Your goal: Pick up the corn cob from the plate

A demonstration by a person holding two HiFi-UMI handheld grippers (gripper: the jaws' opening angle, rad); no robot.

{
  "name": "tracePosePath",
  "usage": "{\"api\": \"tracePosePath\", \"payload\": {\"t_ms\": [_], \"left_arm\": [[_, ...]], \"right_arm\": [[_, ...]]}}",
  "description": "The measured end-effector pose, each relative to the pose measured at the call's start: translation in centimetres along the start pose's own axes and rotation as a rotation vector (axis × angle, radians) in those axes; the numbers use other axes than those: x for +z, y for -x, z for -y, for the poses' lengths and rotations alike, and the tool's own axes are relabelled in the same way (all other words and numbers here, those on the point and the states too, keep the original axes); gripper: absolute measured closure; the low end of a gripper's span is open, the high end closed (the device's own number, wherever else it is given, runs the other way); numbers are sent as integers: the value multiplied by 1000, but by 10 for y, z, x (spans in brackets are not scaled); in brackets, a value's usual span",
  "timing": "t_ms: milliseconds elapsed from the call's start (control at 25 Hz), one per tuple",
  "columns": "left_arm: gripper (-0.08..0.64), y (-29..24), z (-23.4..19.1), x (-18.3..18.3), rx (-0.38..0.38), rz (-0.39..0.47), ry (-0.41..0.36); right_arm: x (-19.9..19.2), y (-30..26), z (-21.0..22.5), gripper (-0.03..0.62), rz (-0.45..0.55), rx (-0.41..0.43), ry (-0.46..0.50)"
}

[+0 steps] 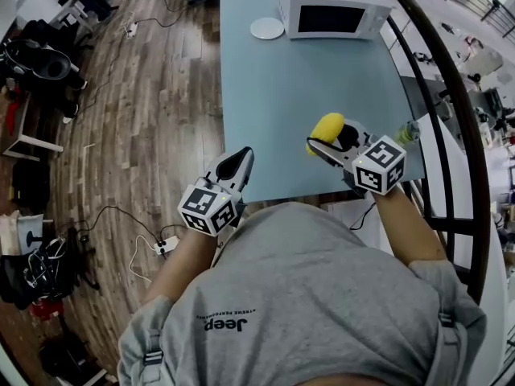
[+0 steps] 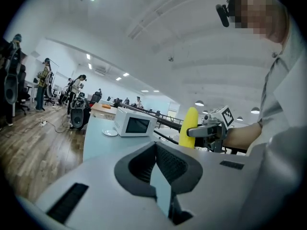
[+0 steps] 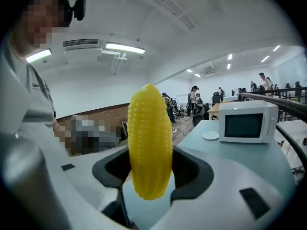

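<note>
My right gripper [image 1: 323, 141] is shut on a yellow corn cob [image 1: 327, 125], held in the air over the near right part of the pale blue table [image 1: 298, 95]. In the right gripper view the corn cob [image 3: 149, 152] stands upright between the dark jaws. The white plate [image 1: 267, 28] lies bare at the table's far end, beside the microwave. My left gripper [image 1: 240, 162] hovers at the table's near edge, its jaws together on nothing. From the left gripper view, the corn cob [image 2: 188, 127] and right gripper [image 2: 211, 130] show off to the right.
A white microwave [image 1: 334, 6] stands at the table's far end. A dark curved railing [image 1: 451, 95] runs along the right. Wooden floor [image 1: 137, 119] with cables and a power strip [image 1: 166, 246] lies to the left. People and office chairs are far off in the room.
</note>
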State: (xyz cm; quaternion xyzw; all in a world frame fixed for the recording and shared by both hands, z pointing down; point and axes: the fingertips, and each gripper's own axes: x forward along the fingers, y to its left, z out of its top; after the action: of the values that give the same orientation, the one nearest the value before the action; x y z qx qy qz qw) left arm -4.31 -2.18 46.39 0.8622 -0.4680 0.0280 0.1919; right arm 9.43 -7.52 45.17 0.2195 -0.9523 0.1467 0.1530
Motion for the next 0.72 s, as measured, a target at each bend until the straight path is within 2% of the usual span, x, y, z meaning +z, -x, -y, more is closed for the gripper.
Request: {"api": "tracePosePath", "payload": {"t_ms": [240,720], "left_arm": [[541,-4,-6,-29,12,-65,-124],[541,-8,-16,-64,28,-136,-89]], "right_arm": [[-32,-13,1,342,-42,-1,-15],[-69,-32,6,341,-126,13,-20]]}}
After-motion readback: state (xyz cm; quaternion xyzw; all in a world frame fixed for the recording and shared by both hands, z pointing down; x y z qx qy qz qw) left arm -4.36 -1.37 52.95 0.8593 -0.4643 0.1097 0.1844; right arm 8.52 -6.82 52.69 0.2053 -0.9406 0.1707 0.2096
